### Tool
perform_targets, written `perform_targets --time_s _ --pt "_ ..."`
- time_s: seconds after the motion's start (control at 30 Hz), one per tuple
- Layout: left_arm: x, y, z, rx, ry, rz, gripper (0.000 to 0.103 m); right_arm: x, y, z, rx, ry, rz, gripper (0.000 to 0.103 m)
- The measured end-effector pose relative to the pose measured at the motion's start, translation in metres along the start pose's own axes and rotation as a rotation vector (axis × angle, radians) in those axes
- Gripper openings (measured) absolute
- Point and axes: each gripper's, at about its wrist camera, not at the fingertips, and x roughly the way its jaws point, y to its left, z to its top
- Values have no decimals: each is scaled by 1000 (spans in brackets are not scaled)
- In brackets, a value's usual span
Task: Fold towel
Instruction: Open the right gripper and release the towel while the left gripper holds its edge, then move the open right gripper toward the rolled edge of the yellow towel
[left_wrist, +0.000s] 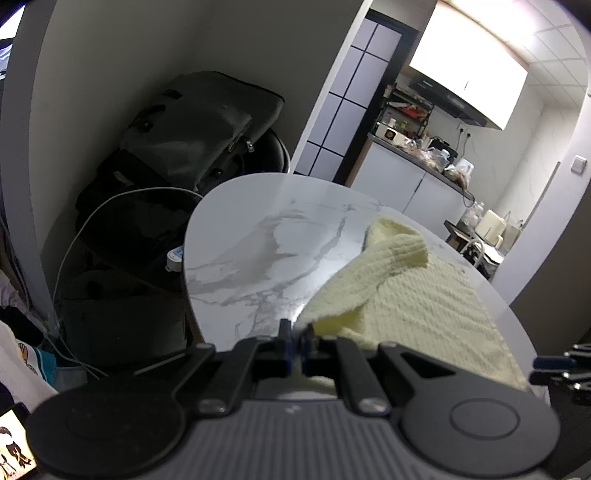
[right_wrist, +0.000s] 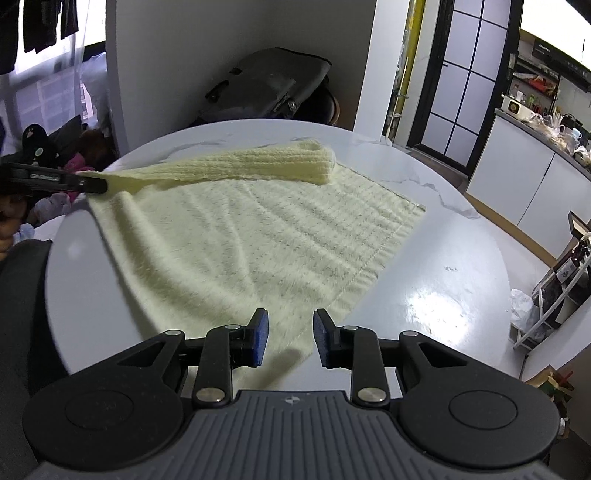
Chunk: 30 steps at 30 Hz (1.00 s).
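Note:
A pale yellow towel (right_wrist: 258, 236) lies spread on the round white marble table (right_wrist: 443, 266). My left gripper (left_wrist: 295, 334) is shut on one towel corner and holds it lifted, so a strip of towel (left_wrist: 369, 280) is pulled up and folded over the rest. That gripper shows at the left edge of the right wrist view (right_wrist: 88, 183), pinching the towel edge. My right gripper (right_wrist: 289, 330) is open, its blue pads either side of the towel's near corner, just above it. It shows at the right edge of the left wrist view (left_wrist: 554, 369).
A dark bag (right_wrist: 269, 85) sits on a chair behind the table. Cables (left_wrist: 74, 240) and clutter lie on the floor to the left. A kitchen counter (right_wrist: 535, 147) with items stands to the right, and a low rack (right_wrist: 554, 288) near the table's right edge.

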Motion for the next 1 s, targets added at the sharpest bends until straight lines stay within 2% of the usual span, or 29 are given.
perform_targets --time_s 0.23,0.9,1.0 --pt "4 2 0 -2 7 1 4 18 -1 -1 7 2 7 30" --pt "-1 9 2 -12 1 26 4 17 -8 -7 20 6 6 30" --pt "-4 9 3 -11 0 31 9 16 -9 -8 19 9 10 30"
